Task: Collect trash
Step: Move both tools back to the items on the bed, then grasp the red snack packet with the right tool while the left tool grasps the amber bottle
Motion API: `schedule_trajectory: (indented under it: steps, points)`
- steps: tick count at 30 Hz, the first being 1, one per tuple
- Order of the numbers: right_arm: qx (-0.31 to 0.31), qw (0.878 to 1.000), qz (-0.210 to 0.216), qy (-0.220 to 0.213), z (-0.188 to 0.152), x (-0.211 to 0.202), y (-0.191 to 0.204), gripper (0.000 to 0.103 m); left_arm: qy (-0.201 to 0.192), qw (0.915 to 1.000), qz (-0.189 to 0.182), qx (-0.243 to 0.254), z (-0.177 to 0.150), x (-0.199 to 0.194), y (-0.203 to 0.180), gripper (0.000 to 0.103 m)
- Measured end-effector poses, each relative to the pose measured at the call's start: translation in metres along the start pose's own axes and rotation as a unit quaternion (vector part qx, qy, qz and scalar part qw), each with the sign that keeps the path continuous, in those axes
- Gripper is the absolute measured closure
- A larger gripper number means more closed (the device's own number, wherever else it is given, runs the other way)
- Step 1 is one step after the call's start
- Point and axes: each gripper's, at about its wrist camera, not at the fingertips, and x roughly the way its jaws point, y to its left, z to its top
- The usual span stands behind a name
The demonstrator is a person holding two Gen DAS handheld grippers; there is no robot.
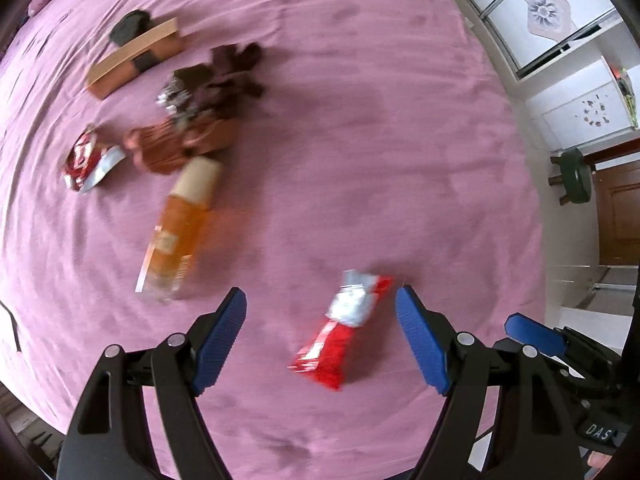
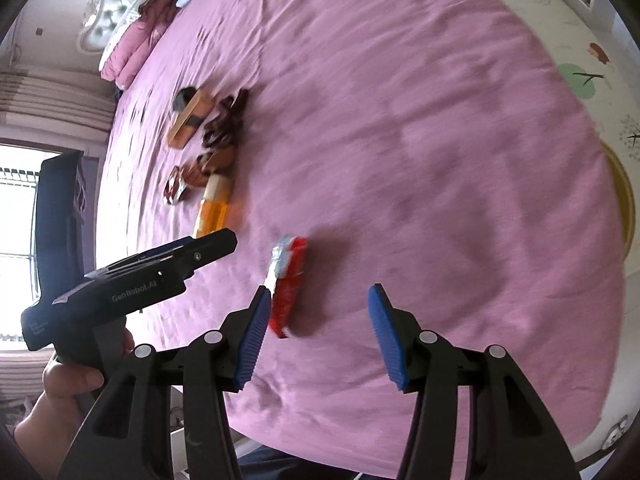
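A red snack wrapper with a torn silver end [image 1: 340, 332] lies on the pink bed sheet, between the tips of my open left gripper [image 1: 320, 296], a little right of the middle. It also shows in the right wrist view [image 2: 286, 280], beside the left finger of my open right gripper [image 2: 318, 292]. A crumpled red and silver wrapper [image 1: 86, 160] lies further left, also seen small in the right wrist view [image 2: 175, 188]. A crumpled silver foil piece [image 1: 174, 94] lies by dark cloth. Both grippers are empty.
An orange bottle with a beige cap [image 1: 180, 224] lies on the sheet [image 1: 380, 120], beside a brown pleated item [image 1: 176, 148], dark brown cloth [image 1: 236, 72] and a tan box with a black item [image 1: 136, 56]. Pillows [image 2: 136, 48] lie at the bed's head. The left gripper's body [image 2: 132, 284] is at left.
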Motion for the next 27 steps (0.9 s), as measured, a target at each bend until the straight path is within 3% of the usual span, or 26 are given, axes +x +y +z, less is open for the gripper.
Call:
schedule_trajectory:
  steps: [9, 27]
  points:
    - [0.015, 1.000, -0.009, 0.016, -0.007, 0.046, 0.032, 0.053, 0.013, 0.9999, 0.008, 0.005, 0.000, 0.013, 0.053, 0.026]
    - [0.070, 0.994, -0.043, 0.066, 0.008, 0.114, 0.039, 0.053, 0.062, 0.9975, 0.028, -0.020, 0.034, 0.059, 0.133, 0.027]
